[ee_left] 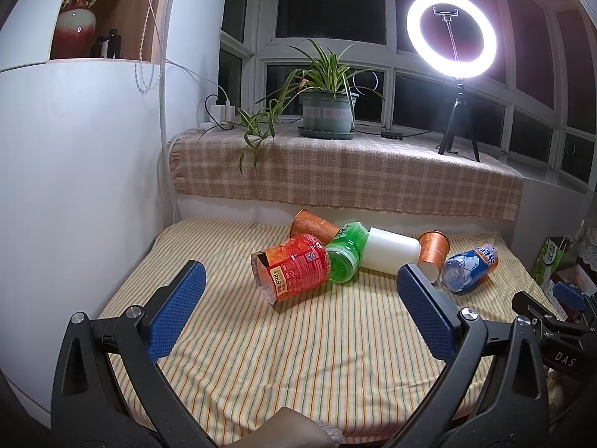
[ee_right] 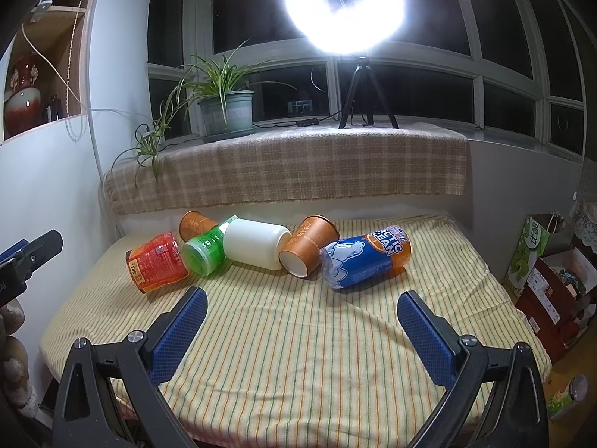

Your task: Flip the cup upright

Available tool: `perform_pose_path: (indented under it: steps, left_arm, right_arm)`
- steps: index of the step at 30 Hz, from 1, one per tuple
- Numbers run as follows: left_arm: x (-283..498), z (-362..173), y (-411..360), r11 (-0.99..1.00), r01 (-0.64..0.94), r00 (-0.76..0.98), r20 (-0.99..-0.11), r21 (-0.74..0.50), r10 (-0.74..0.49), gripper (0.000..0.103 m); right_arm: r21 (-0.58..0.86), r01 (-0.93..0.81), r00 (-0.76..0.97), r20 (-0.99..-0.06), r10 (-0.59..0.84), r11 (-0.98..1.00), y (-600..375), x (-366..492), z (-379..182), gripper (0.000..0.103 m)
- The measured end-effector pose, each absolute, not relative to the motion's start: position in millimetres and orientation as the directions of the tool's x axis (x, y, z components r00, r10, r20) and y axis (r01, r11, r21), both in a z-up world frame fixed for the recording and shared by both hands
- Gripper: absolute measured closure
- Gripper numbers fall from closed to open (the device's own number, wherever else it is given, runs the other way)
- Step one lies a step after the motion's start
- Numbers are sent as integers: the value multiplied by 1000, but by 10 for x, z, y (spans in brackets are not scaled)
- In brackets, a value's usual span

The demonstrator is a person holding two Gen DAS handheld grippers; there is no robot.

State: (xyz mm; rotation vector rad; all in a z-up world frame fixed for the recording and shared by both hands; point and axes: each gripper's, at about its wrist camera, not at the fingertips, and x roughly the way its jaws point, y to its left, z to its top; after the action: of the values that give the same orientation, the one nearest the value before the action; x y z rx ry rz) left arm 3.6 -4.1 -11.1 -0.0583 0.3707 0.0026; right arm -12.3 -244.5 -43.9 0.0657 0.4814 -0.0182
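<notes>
Several cups lie on their sides in a row at the back of the striped tablecloth (ee_left: pixel 298 354). From left: a red cup (ee_left: pixel 293 268) (ee_right: pixel 156 263), an orange paper cup (ee_left: pixel 311 227) (ee_right: pixel 196 224) behind it, a green cup (ee_left: pixel 345 254) (ee_right: pixel 205 254), a white cup (ee_left: pixel 390 250) (ee_right: pixel 257 242), a second orange paper cup (ee_left: pixel 433 252) (ee_right: pixel 308 248) and a blue-and-orange cup (ee_left: pixel 472 267) (ee_right: pixel 363 261). My left gripper (ee_left: pixel 300 283) is open and empty, in front of the red cup. My right gripper (ee_right: pixel 302 310) is open and empty, in front of the blue cup.
A checked cloth covers the window sill (ee_right: pixel 298 164) behind the table. On it stand a potted plant (ee_left: pixel 328 112) (ee_right: pixel 227 110) and a ring light on a tripod (ee_left: pixel 451 37) (ee_right: pixel 362 89). A white cabinet (ee_left: pixel 74 186) is at the left. Boxes (ee_right: pixel 548 280) stand at the right.
</notes>
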Motion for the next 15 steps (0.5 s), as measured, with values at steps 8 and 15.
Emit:
perform_pose_path:
  steps: [8, 15]
  left_arm:
    - [35, -120, -42, 997, -14, 931, -364, -75, -14, 0]
    - [79, -194, 9, 996, -27, 907, -421, -89, -13, 0]
  right_arm:
    - [57, 26, 883, -469, 4, 998, -2411, -88, -447, 0]
    - [51, 15, 879, -477, 11, 999, -2376, -33, -456, 0]
